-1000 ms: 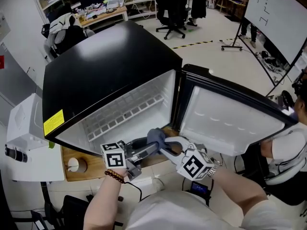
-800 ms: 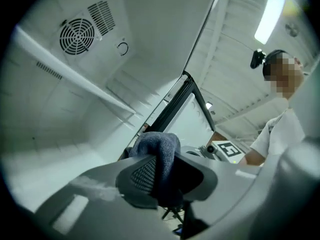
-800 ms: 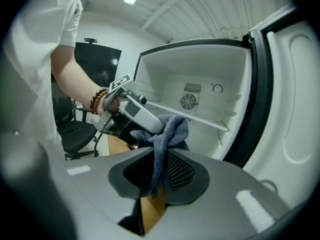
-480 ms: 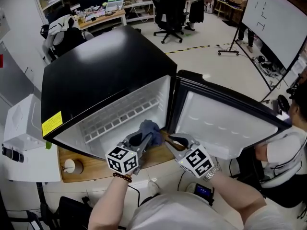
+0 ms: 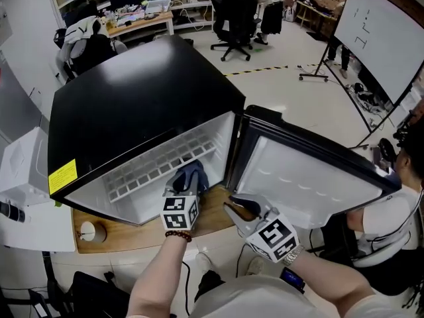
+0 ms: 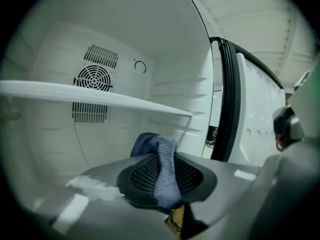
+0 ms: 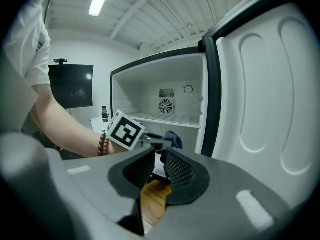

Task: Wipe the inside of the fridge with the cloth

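Reaching into the fridge, wiping judged barely begun

The left gripper (image 5: 186, 187), jaws just closed onto the blue cloth (image 5: 194, 172), pointed near level into the open fridge (image 5: 132, 98), below its shelf (image 6: 100, 96). The right gripper (image 5: 237, 209), empty, jaws just eased narrowly apart, hung outside over the wooden tabletop (image 5: 132, 234)
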The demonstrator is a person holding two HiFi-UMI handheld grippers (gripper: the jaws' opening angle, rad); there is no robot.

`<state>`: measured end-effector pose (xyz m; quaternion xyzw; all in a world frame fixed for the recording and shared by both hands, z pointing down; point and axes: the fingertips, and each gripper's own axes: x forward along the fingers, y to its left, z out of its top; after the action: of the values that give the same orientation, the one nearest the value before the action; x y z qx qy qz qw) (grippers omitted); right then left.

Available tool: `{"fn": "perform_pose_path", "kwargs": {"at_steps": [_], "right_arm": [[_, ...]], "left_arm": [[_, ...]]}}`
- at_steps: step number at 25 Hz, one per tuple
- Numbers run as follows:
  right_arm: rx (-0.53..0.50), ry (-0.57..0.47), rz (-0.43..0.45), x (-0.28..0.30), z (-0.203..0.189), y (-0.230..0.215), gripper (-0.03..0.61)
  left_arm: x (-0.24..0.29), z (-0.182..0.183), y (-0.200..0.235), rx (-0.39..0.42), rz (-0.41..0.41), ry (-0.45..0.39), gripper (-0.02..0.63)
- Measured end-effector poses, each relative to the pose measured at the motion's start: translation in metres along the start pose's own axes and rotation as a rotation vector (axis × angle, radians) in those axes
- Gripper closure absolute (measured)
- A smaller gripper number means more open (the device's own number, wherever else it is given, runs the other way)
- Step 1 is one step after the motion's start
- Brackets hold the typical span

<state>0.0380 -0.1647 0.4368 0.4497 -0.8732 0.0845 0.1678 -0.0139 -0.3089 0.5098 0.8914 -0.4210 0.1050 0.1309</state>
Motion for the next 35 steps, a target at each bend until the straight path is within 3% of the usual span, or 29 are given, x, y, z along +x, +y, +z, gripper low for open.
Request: {"fn": "perform_pose_path", "kwargs": {"at_steps": [9, 17, 29, 35], "right_arm": [[0.009, -0.04, 0.053, 0.002, 0.012, 0.001, 0.529], [0.009, -0.031, 0.102, -0.002, 0.002, 0.003, 0.532], [-0.004, -0.03, 0.167, 0.003, -0.003, 0.006, 0.532], [0.0, -0.013, 0.168, 0.0, -0.011, 0.002, 0.532]], "left_arm": [[0.046, 0.009, 0.025, 0.083, 0.161, -0.045, 0.541], [0.076, 0.012, 0.038, 0.088, 0.229, -0.108, 0.543], [0.11, 0.013, 0.053, 0.098, 0.276, -0.14, 0.546], [0.121, 0.019, 0.049, 0.075, 0.236, -0.179, 0.546]]}}
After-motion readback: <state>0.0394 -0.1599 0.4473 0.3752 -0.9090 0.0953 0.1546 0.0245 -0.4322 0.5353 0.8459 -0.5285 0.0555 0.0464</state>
